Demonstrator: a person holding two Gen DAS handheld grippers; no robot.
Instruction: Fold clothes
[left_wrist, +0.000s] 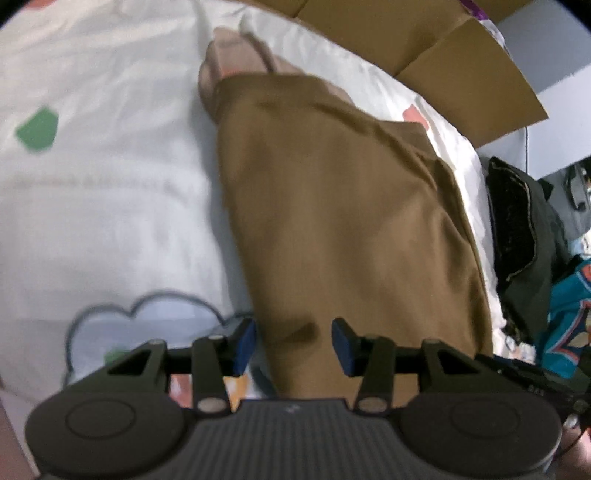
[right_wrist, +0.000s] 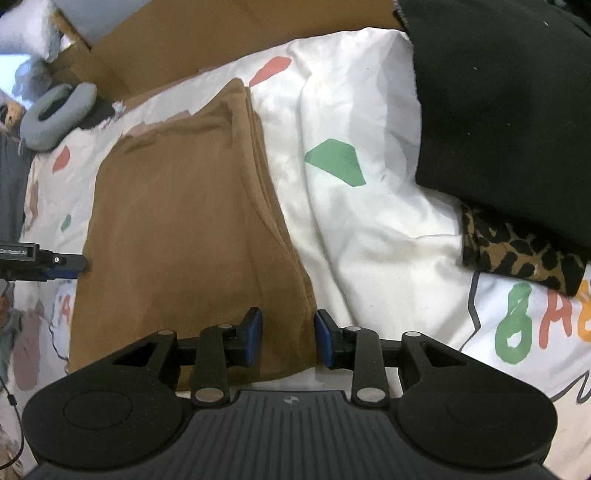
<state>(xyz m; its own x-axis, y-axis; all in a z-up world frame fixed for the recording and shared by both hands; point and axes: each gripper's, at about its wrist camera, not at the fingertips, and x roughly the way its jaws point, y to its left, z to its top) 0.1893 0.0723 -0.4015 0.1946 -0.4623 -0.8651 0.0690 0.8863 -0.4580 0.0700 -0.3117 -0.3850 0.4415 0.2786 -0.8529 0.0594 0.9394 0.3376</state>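
**Brown garment folded on the patterned bedsheet**

The brown garment (right_wrist: 184, 229) lies folded flat on the white printed bedsheet (right_wrist: 369, 229). The right claw (right_wrist: 288, 339) hovers spread over its near right corner; the left claw (left_wrist: 293, 345) is spread above its other edge. A leopard-print cloth (right_wrist: 517, 251) lies well apart.

Open white printed bed sheet (right_wrist: 373, 236) lies right of the folded brown knit garment (right_wrist: 184, 229) — free passage there. A black cloth pile (right_wrist: 509, 110) (leopard-print fabric (right_wrist: 517, 254) beneath) blocks the far right; brown cardboard box (right_wrist: 221, 33) walls the far edge.
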